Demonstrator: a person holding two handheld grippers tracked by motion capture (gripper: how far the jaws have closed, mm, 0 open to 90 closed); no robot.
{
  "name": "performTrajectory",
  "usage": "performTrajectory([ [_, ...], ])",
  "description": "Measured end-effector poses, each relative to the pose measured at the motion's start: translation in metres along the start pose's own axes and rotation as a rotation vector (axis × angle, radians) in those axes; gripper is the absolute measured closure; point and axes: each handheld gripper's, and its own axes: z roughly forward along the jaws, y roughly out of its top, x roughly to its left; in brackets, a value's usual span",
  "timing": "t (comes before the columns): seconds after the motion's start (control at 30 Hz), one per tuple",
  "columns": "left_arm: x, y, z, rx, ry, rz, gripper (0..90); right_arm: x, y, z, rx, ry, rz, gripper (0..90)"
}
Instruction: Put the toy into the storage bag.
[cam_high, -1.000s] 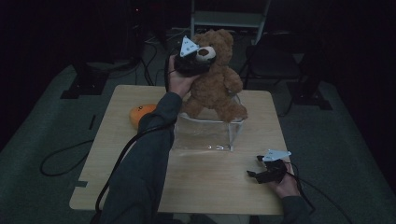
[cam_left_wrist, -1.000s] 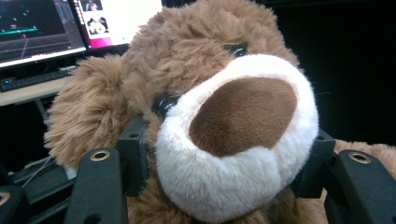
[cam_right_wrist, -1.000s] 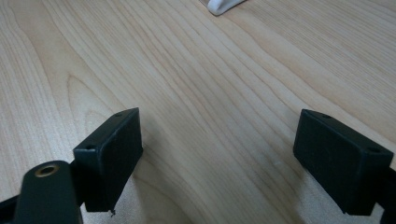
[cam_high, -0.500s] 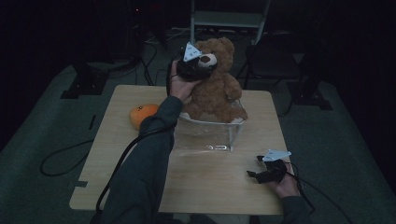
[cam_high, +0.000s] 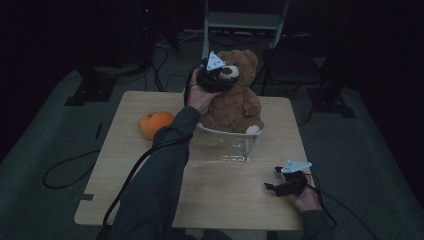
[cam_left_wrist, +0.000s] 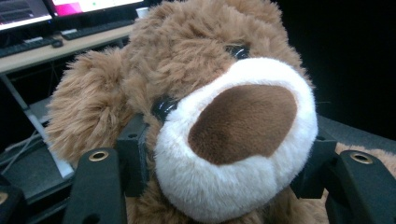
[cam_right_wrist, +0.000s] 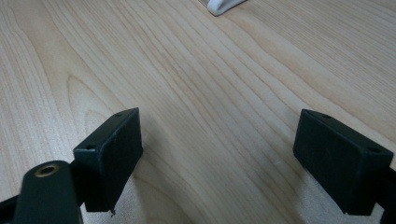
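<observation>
We find no legible text, label, brand, number or sign in any view. In the left gripper view, two monitors (cam_left_wrist: 70, 9) on the desk behind the teddy bear (cam_left_wrist: 210, 116) show bright screen content, but we cannot make out any characters on them: they are too small and blurred. A keyboard (cam_left_wrist: 93, 29) below them carries keys whose legends we cannot read. The grey plates on the left gripper (cam_high: 215, 75) and the right gripper (cam_high: 285, 182) appear unmarked from the high view. The tabletop (cam_right_wrist: 187, 70) in the right gripper view shows wood grain and no printing.
</observation>
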Motion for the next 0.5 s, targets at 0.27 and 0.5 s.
performTrajectory([
  [0.27,-0.0030,0.0003,0.0021,0.000,-0.032,-0.026,37.5,0.0000,0.0000,0.0000,-0.001,0.000,0.000,14.9],
  [0.5,-0.0009,-0.0001,0.0030,-0.013,-0.079,-0.087,37.4,0.0000,0.0000,0.0000,-0.001,0.000,0.000,14.9],
])
